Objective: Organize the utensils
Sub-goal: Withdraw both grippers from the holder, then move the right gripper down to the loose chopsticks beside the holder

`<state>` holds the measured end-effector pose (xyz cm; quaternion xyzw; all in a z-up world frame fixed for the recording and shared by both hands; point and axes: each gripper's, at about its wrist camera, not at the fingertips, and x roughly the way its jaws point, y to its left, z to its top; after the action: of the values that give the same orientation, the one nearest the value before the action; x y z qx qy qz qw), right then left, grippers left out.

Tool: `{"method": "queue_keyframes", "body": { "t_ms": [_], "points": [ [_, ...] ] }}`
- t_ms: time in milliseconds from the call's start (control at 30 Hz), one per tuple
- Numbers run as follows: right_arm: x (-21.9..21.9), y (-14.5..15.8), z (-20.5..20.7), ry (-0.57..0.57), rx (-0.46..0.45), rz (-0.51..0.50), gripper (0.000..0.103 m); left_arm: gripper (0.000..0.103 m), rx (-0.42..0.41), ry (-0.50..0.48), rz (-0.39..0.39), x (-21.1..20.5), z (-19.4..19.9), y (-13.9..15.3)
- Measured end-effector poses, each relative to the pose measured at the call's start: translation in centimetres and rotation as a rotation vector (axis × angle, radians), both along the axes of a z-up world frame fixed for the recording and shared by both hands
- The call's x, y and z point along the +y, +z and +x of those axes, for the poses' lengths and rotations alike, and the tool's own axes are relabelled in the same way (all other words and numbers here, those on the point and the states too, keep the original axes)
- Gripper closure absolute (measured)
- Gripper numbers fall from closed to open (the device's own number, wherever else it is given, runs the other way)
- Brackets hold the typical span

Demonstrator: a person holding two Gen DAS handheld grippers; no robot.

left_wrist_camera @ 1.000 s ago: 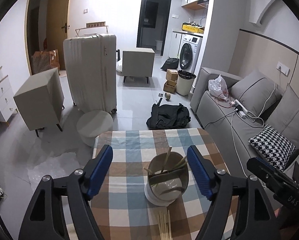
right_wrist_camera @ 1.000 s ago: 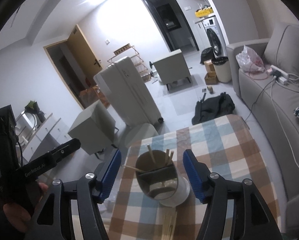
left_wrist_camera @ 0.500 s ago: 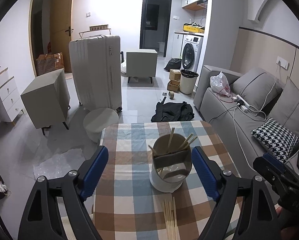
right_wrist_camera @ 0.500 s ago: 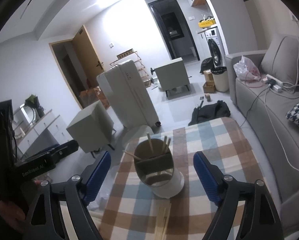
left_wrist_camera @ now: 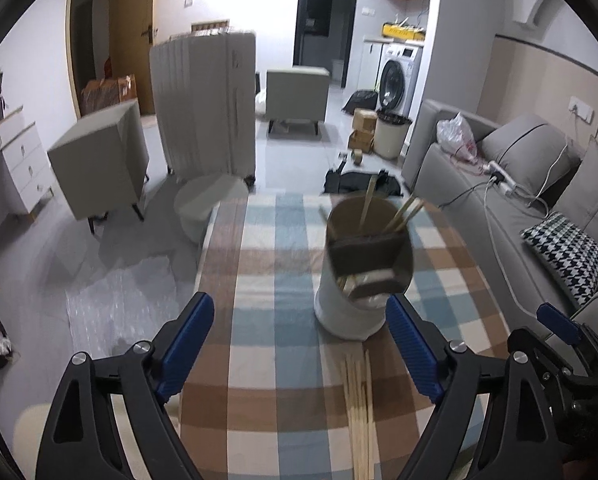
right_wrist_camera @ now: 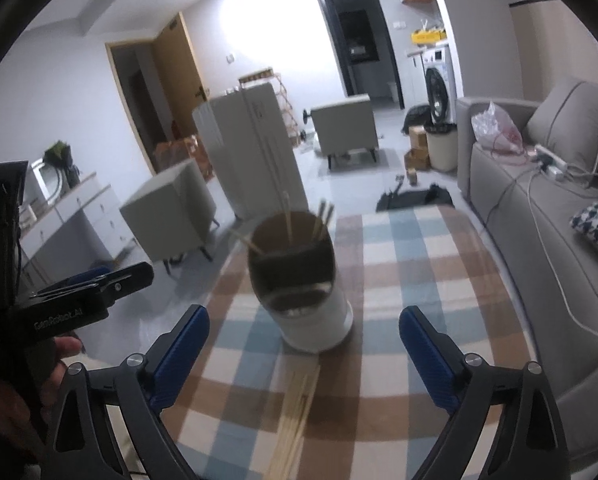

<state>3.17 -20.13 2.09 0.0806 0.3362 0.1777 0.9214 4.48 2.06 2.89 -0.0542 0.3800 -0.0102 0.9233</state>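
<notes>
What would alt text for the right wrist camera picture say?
The open right gripper, nothing between its blue pads, points at a white utensil holder with a few chopsticks standing in it, on a checked tablecloth. Loose chopsticks lie in front of the holder; the left gripper shows at the left edge.

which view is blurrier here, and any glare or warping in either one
Right wrist view: heavier motion blur, smearing the utensil holder and loose chopsticks; blown-out glare on the back wall. Left wrist view: milder blur on the holder. Both show fisheye bending and dark corners.
</notes>
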Motion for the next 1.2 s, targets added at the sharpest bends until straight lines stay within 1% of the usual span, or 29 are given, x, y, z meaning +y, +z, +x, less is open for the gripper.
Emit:
{"method": "queue_keyframes", "body": {
  "t_ms": [167, 200, 267, 300, 433, 500, 533, 567, 600, 633, 667, 800, 900, 933, 967, 1067, 1100, 1200],
  "points": [
    [-0.1, -2.8, 1.0, -0.003, 0.11, -0.013, 0.006, 0.018, 0.084, 0.028, -0.031, 0.6, 0.3, -3.2],
    [-0.2, -3.3, 1.3, -0.004, 0.133, -0.013, 0.006, 0.018, 0.096, 0.028, -0.026, 0.6, 0.4, -3.7],
    [-0.1, -4.8, 1.9, -0.002, 0.203, -0.011, 0.007, 0.018, 0.106, 0.03, -0.001, 0.7, 0.4, -4.5],
    [0.1, -5.3, 2.0, -0.003, 0.227, -0.017, 0.007, 0.018, 0.125, 0.035, 0.009, 0.8, 0.7, -5.0],
    [0.6, -8.4, 3.2, 0.004, 0.355, -0.043, 0.008, 0.018, 0.208, 0.046, -0.023, 1.4, 1.8, -6.8],
    [1.0, -9.9, 3.9, 0.008, 0.413, -0.058, 0.015, 0.018, 0.232, 0.056, -0.028, 1.6, 2.1, -7.3],
    [1.2, -10.5, 4.2, 0.015, 0.435, -0.061, 0.022, 0.018, 0.243, 0.06, -0.041, 1.8, 2.3, -7.4],
    [1.5, -11.1, 4.5, 0.022, 0.457, -0.067, 0.026, 0.018, 0.249, 0.06, -0.051, 1.9, 2.4, -7.5],
    [1.9, -12.0, 4.9, 0.032, 0.49, -0.083, 0.028, 0.018, 0.254, 0.061, -0.055, 2.1, 2.6, -7.6],
    [2.2, -12.5, 5.2, 0.041, 0.508, -0.094, 0.033, 0.018, 0.257, 0.065, -0.055, 2.2, 2.7, -7.5],
    [2.6, -13.0, 5.5, 0.05, 0.521, -0.106, 0.036, 0.018, 0.254, 0.068, -0.06, 2.4, 2.8, -7.3],
    [4.1, -14.6, 6.8, 0.074, 0.554, -0.136, 0.043, 0.018, 0.254, 0.077, -0.081, 3.0, 3.1, -7.4],
    [5.3, -15.8, 7.7, 0.092, 0.57, -0.167, 0.054, 0.018, 0.269, 0.092, -0.086, 3.8, 3.3, -7.7],
    [5.7, -16.2, 8.0, 0.097, 0.577, -0.183, 0.063, 0.018, 0.277, 0.098, -0.089, 4.1, 3.4, -7.9],
    [6.1, -16.6, 8.2, 0.101, 0.583, -0.193, 0.069, 0.018, 0.283, 0.102, -0.093, 4.3, 3.7, -8.1],
    [7.1, -17.5, 8.8, 0.109, 0.604, -0.233, 0.072, 0.018, 0.301, 0.124, -0.11, 5.3, 4.0, -8.5],
    [7.6, -17.6, 8.9, 0.108, 0.597, -0.263, 0.072, 0.018, 0.309, 0.132, -0.121, 5.7, 4.0, -8.7],
    [8.4, -17.8, 8.8, 0.116, 0.592, -0.309, 0.075, 0.018, 0.326, 0.147, -0.131, 6.3, 4.2, -9.1]
  ]
}}
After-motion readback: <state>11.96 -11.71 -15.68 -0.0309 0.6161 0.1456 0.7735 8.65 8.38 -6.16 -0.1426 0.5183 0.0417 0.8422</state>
